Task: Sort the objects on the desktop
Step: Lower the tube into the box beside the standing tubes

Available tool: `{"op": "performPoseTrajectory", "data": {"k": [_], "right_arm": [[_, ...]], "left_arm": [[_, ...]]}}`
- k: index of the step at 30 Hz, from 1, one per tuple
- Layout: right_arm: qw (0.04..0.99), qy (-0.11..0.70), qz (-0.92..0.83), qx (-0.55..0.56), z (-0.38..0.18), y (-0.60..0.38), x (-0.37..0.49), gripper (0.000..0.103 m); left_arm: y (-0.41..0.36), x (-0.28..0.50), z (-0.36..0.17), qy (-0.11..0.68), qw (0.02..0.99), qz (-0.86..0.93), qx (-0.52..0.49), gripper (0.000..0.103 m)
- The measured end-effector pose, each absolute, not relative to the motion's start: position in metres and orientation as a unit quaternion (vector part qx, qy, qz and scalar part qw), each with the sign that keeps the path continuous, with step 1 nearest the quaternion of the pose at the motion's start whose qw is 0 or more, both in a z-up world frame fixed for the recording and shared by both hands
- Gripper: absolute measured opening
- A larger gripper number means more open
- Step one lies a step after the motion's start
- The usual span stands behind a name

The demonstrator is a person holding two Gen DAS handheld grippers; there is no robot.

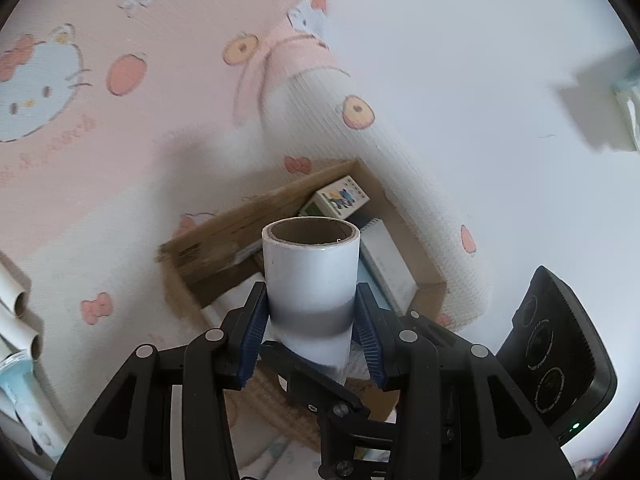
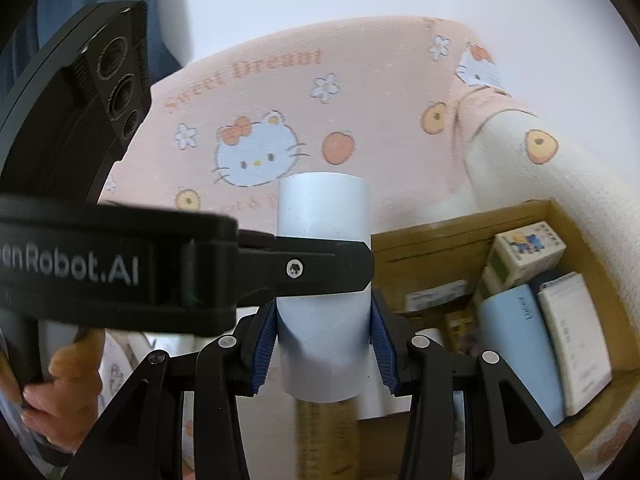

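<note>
While both grippers close on the same white roll (image 1: pixel 311 280), the cardboard box (image 1: pixel 430 280) lies directly behind and below it in the centre of each frame, and that is the relation the coming move turns on. In the left wrist view the left gripper (image 1: pixel 312 336) clamps the roll between its blue pads (image 1: pixel 252 340), the roll's long axis pointing up the frame along the fingers, its brown cardboard core open at the top. In the right wrist view the right gripper (image 2: pixel 324 344) squeezes the lower part of the roll (image 2: pixel 324 208), while one black finger of the left gripper (image 2: pixel 320 268) crosses it from the left of the frame; the two grips sit at roughly right angles. Which of them bears the weight is hard to judge.

The box (image 2: pixel 460 236) fills the lower right of the right wrist view and already holds a cartoon-printed carton (image 2: pixel 524 252), a pale blue book (image 2: pixel 520 344) and a white booklet (image 2: pixel 572 332). It rests on a pink Hello Kitty blanket (image 2: pixel 260 92), not plainly a desk. More bare tubes (image 1: pixel 20 308) lie at the left edge of the left wrist view. Likely step: one gripper lets go so the other can lower the roll into the box's free near side.
</note>
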State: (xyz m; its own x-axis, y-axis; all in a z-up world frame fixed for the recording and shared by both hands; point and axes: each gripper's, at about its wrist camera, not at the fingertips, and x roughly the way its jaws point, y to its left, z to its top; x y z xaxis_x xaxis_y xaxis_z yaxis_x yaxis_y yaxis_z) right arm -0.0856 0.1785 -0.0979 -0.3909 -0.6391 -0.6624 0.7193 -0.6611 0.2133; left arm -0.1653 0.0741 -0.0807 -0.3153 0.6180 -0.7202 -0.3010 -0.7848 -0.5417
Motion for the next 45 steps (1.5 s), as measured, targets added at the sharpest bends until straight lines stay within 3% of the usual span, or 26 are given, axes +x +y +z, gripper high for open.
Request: {"op": "performPoseTrajectory", "data": {"k": [11, 19, 25, 36, 39, 45], "right_arm": [[0.377, 0.034, -0.816, 0.436, -0.123, 0.209, -0.139, 0.041], [0.351, 0.061, -0.794, 0.493, -0.154, 0.214, -0.166, 0.041], [0.326, 0.076, -0.799, 0.499, -0.157, 0.23, -0.167, 0.042], [0.257, 0.061, -0.821, 0.507, -0.155, 0.277, -0.178, 0.041], [0.27, 0.072, -0.813, 0.511, -0.159, 0.276, -0.173, 0.02], [0.254, 0.094, -0.816, 0.511, -0.167, 0.273, -0.168, 0.02]], "left_arm": [[0.129, -0.199, -0.113, -0.142, 0.293, 0.759, -0.563, 0.047], [0.144, -0.226, -0.161, -0.202, 0.272, 0.702, -0.626, 0.047], [0.156, -0.236, -0.184, -0.16, 0.222, 0.709, -0.65, 0.047], [0.159, -0.237, -0.233, -0.238, 0.139, 0.67, -0.689, 0.047], [0.158, -0.236, -0.233, -0.258, 0.127, 0.686, -0.668, 0.047], [0.155, -0.226, -0.231, -0.315, 0.109, 0.696, -0.636, 0.047]]}}
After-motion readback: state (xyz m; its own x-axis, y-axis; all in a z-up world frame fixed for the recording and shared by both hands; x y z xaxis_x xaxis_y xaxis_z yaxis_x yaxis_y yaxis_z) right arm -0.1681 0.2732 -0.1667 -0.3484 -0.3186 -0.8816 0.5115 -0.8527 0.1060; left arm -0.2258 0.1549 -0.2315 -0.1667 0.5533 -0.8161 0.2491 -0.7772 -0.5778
